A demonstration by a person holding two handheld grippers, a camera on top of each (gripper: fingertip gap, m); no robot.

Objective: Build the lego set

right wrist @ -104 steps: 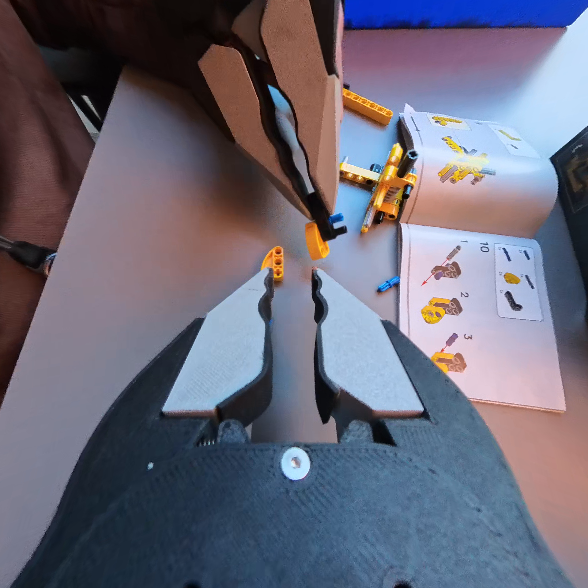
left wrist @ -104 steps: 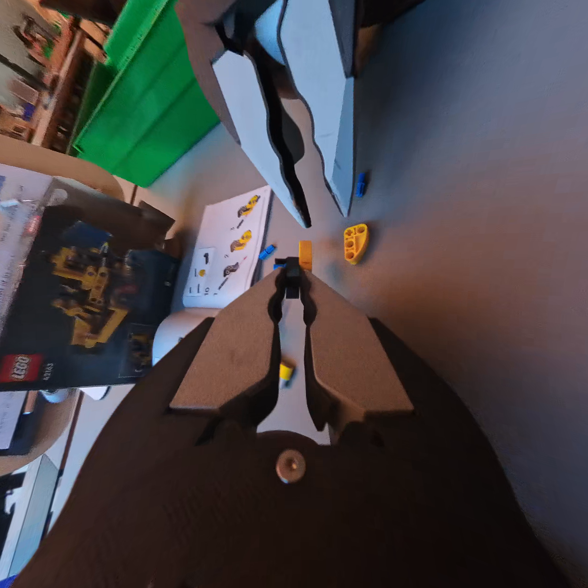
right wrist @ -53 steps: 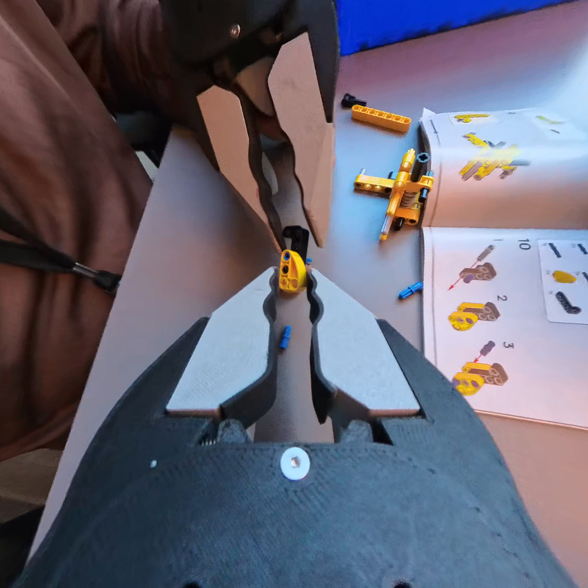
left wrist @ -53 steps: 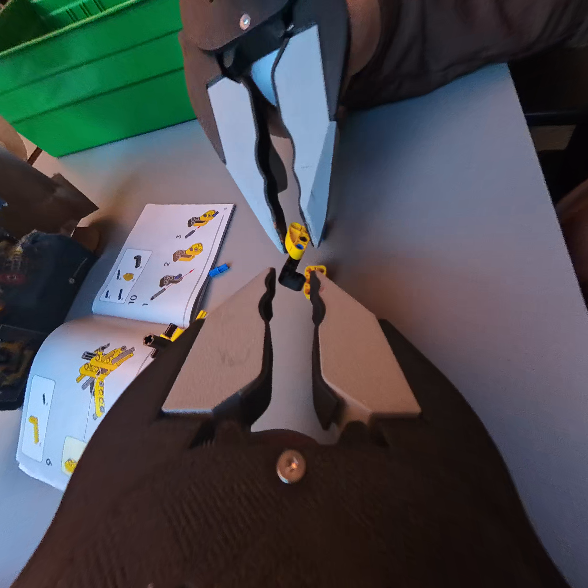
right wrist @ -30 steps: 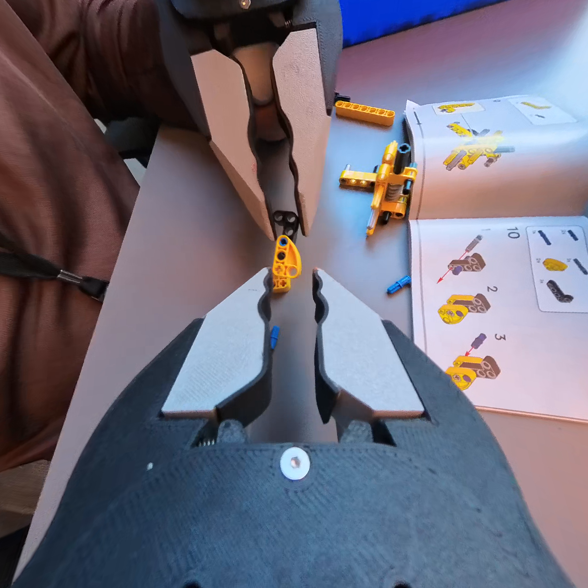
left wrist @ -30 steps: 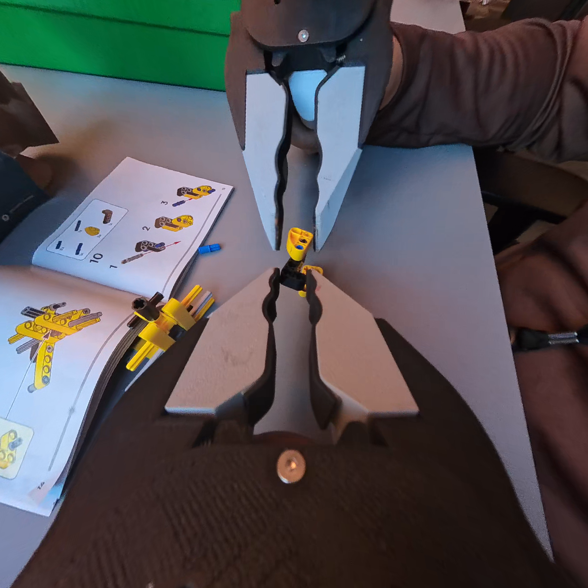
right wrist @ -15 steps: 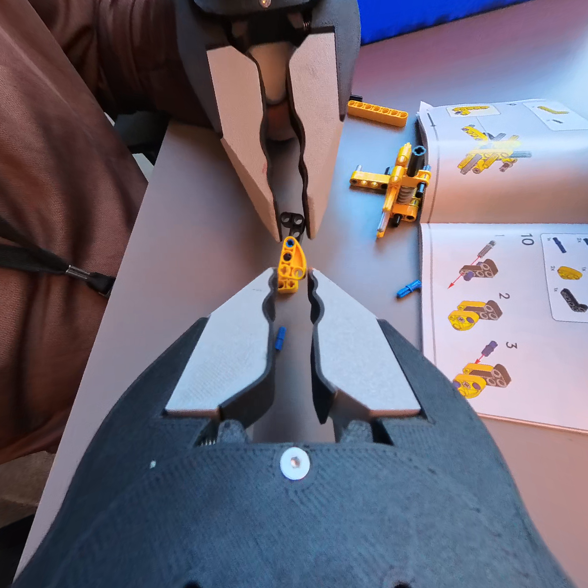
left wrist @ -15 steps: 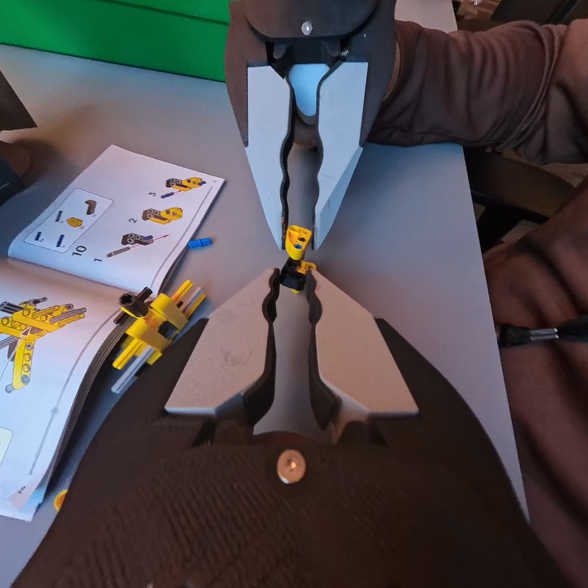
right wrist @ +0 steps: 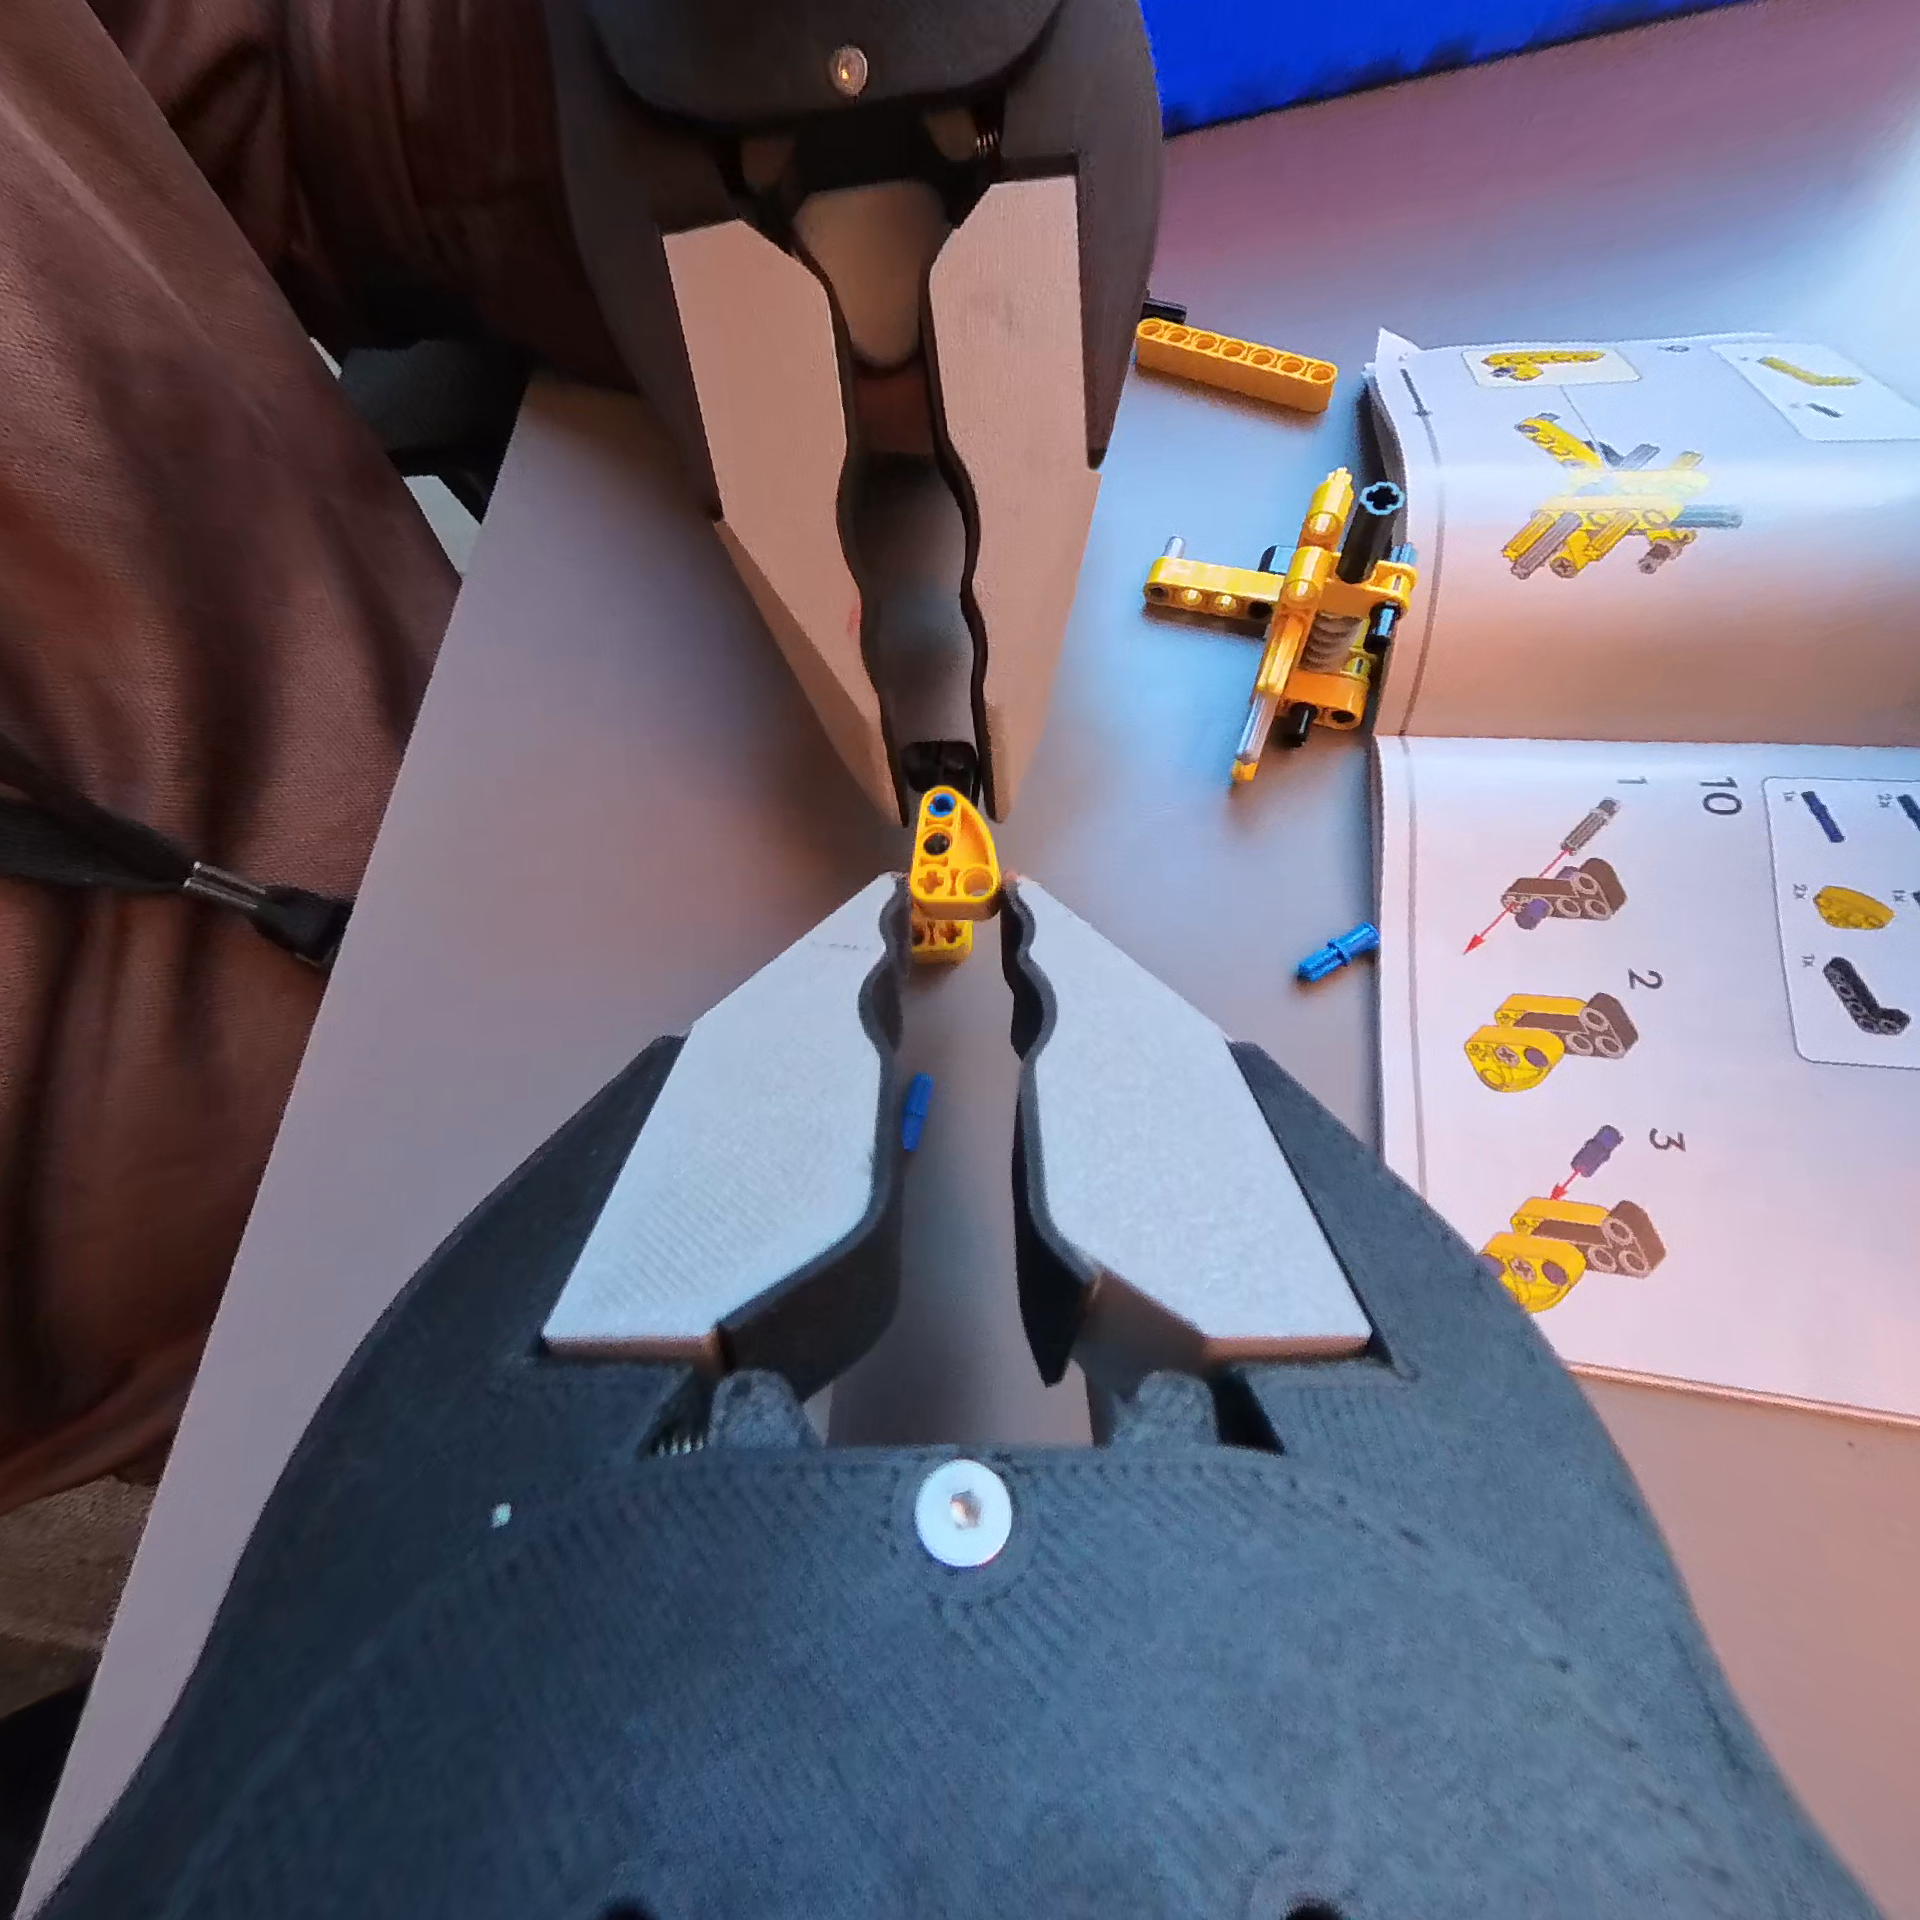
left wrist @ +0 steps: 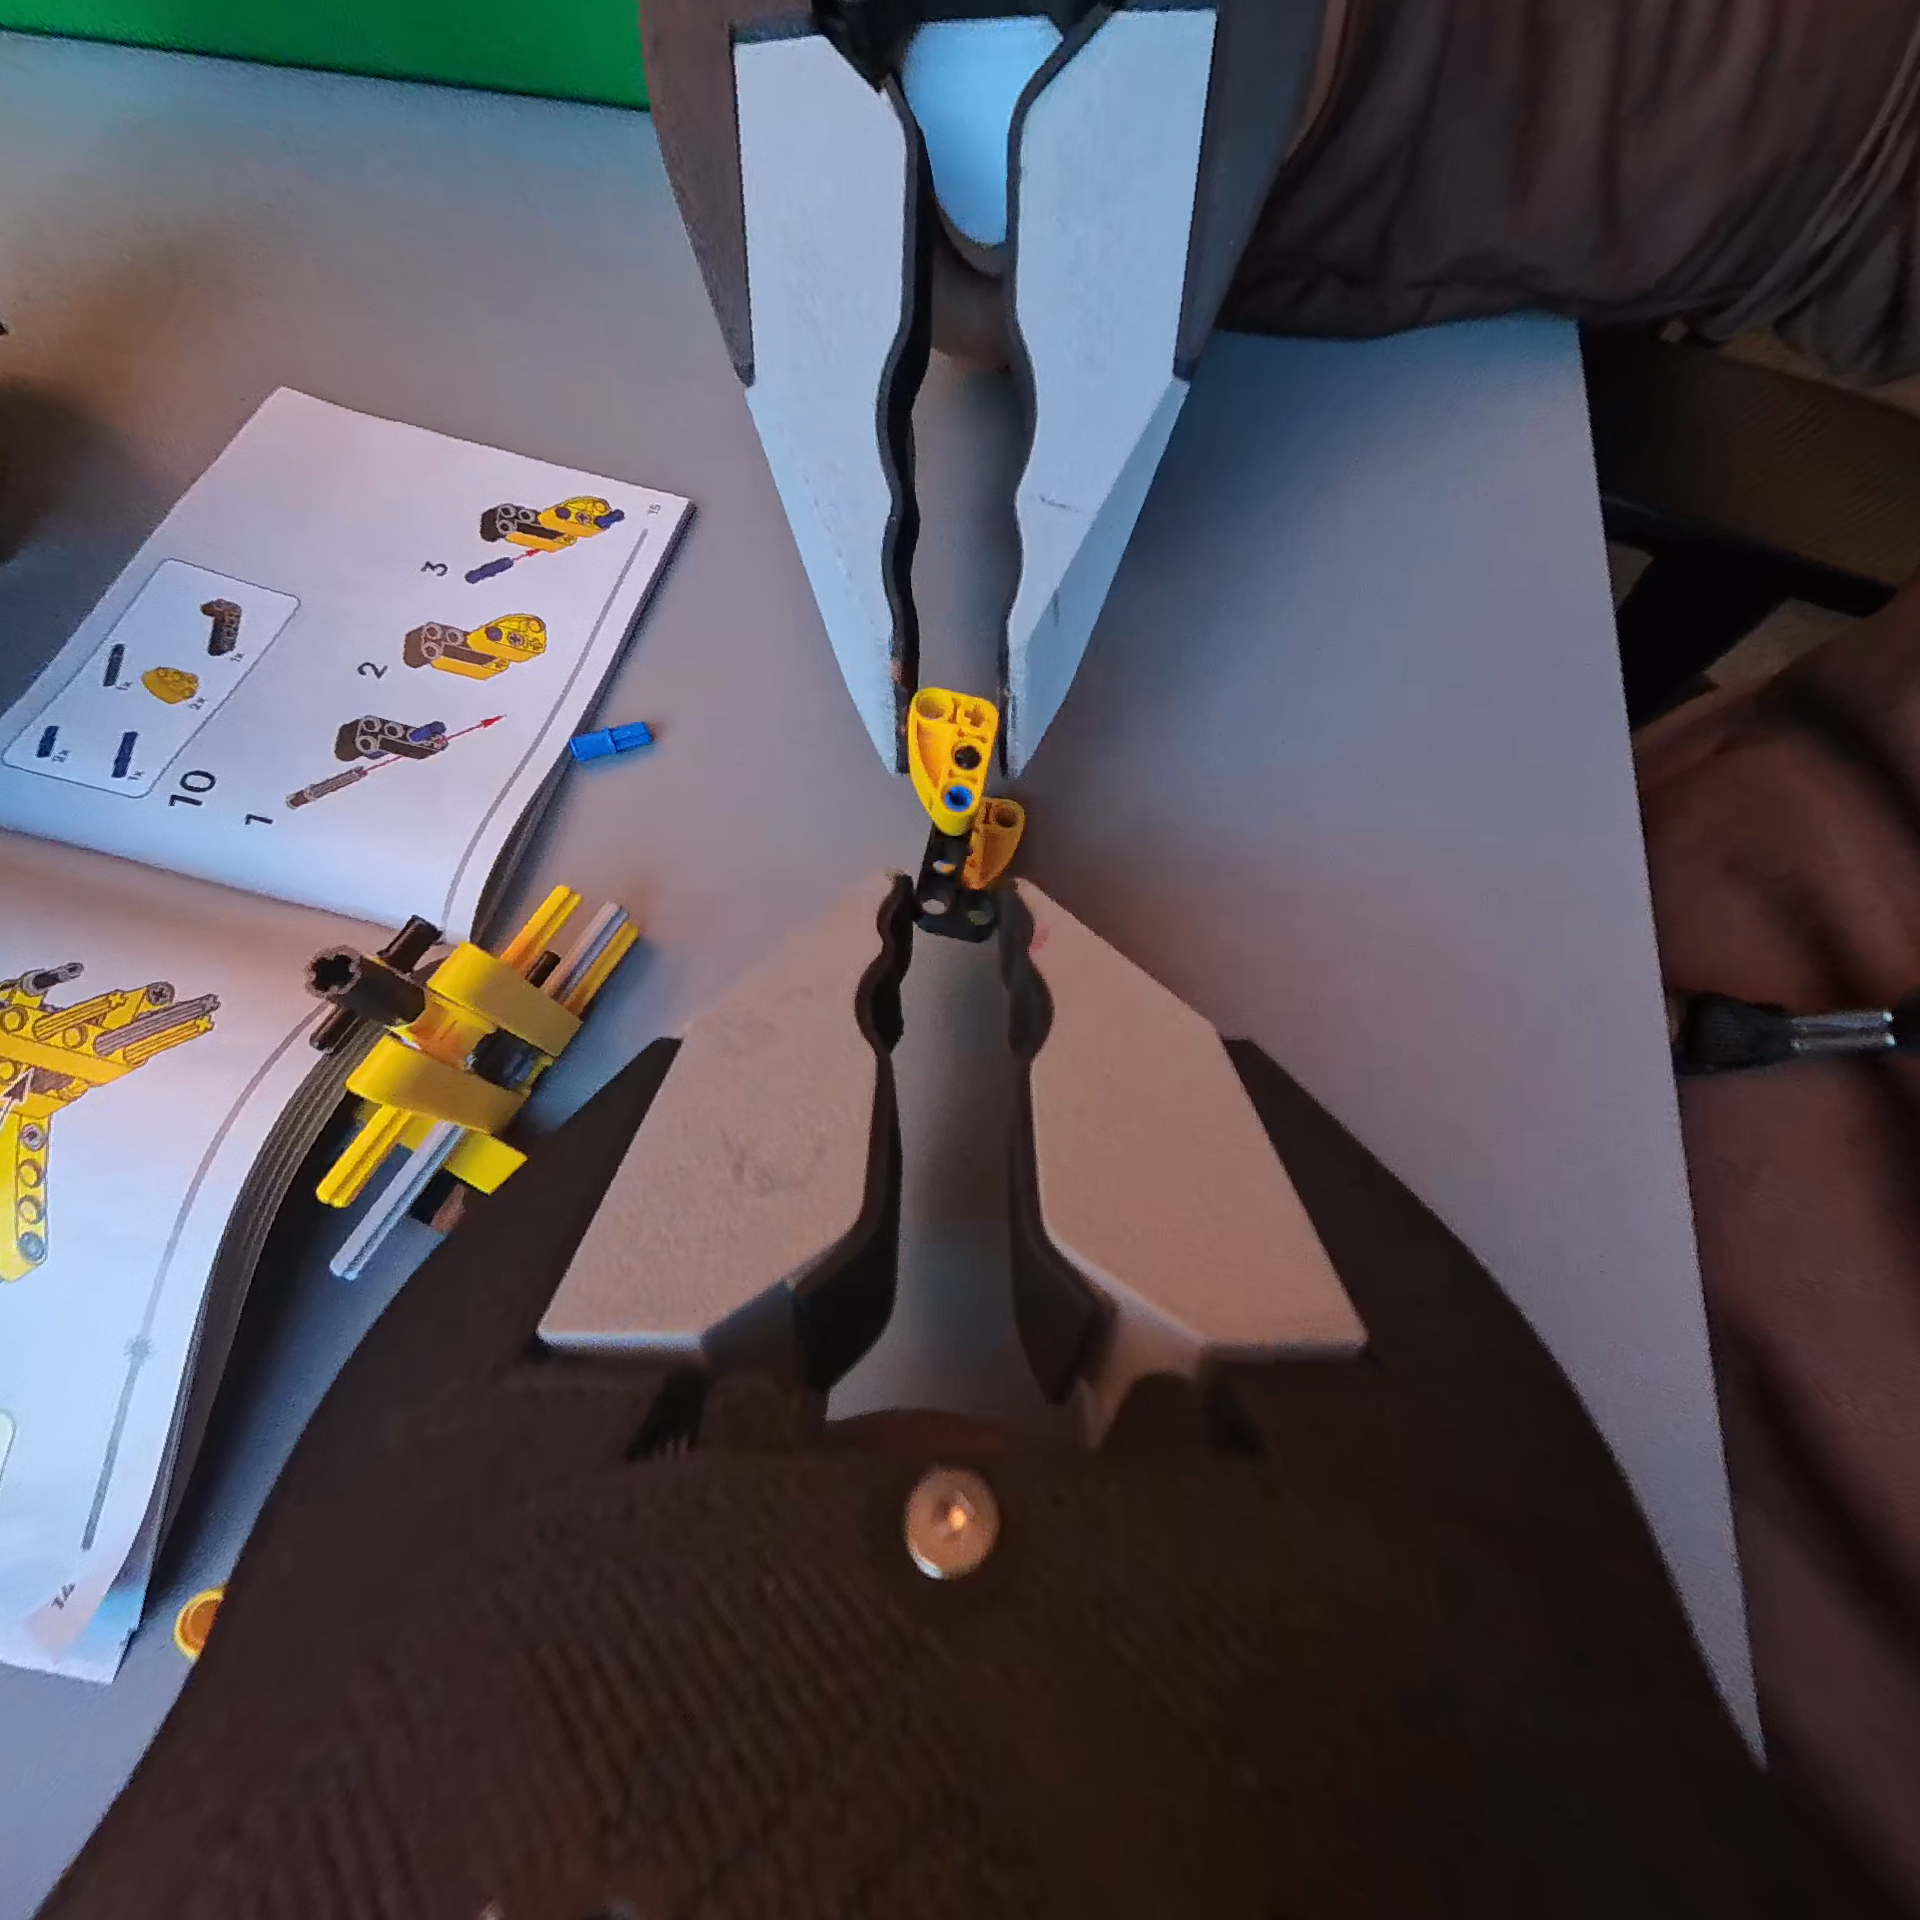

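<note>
My left gripper [left wrist: 951,906] is shut on a small black angled lego beam [left wrist: 948,894]. My right gripper [right wrist: 951,896] is shut on a yellow curved lego piece [right wrist: 951,852] that has a blue pin [right wrist: 943,802] in its narrow end. The two grippers face each other tip to tip above the grey table [left wrist: 1351,727]. The yellow piece [left wrist: 951,743] touches the black beam [right wrist: 938,764] at the pin end. A second yellow curved piece [left wrist: 992,831] lies on the table just beyond the tips and also shows in the right wrist view [right wrist: 940,935].
An open instruction booklet [left wrist: 343,665] lies nearby, with a part-built yellow assembly [left wrist: 457,1049] at its edge. There are loose blue pins [left wrist: 611,743] [right wrist: 914,1112] and a long yellow beam [right wrist: 1234,364]. The table edge [left wrist: 1621,935] and a person's sleeve [left wrist: 1610,166] are close. Left and right tips are no more than a few centimetres apart.
The right gripper, open and empty at first, has closed on the yellow piece. Both grippers have drawn together, bringing its pin end against the black beam in the left gripper.
</note>
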